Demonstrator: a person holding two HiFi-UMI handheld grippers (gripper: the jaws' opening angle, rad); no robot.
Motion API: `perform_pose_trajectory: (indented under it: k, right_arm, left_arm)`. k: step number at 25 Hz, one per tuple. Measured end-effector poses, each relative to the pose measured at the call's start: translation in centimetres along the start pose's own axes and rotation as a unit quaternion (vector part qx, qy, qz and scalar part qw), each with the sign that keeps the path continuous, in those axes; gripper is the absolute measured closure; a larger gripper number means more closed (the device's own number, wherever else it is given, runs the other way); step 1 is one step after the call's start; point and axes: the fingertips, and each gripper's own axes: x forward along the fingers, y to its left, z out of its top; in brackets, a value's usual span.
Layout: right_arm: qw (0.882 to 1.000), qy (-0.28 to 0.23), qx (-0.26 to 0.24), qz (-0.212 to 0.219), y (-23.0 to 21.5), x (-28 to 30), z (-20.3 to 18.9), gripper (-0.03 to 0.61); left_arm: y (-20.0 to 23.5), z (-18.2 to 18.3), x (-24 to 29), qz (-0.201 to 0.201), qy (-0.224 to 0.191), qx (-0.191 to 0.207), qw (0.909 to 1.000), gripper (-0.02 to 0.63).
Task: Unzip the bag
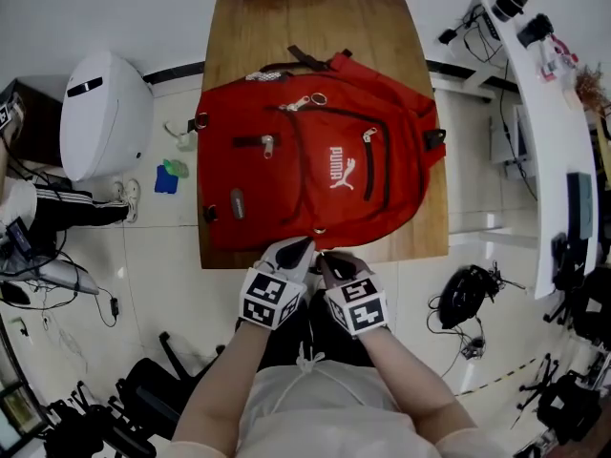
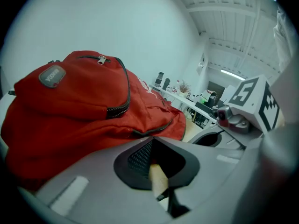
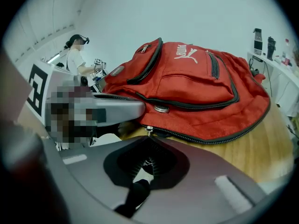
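**Step in hand:** start the zipper at the near edge of the bag [image 1: 315, 160].

1. Right gripper [image 3: 147, 138]: the jaws are closed. The zipper pull [image 3: 147, 129] sits at their tips and appears to be clamped. Confirm that the grip is on the tab, not on the fabric beside it.
2. Left gripper [image 2: 152, 141]: the jaws are together, with the tips against the red hem. Whether they pinch any cloth cannot be determined. Use this gripper to steady the hem close to the slider.
3. Draw the pull along the zipper track [image 3: 205, 139]. In the right gripper view the track runs toward 3 o'clock and then curves up round the bag. Keep the pull low and parallel to the teeth. Lifting it would likely jam the slider or drag the bag across the table [image 1: 286, 27].

**Position:** in the head view the bag lies flat on the table at 12 o'clock from both grippers, its near edge at their tips. The grippers sit side by side, the left at 9 o'clock of the right.
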Motion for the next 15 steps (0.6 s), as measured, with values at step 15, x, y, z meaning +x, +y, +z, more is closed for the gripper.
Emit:
perform_pose_trajectory:
  k: [15]
  right_arm:
    - [0.995, 0.030, -0.088, -0.022, -6.3, -2.9, -1.6, 0.568]
  left_arm:
    - [0.5, -0.4, 1.0, 0.046, 0.023, 0.008, 0.9986, 0.607]
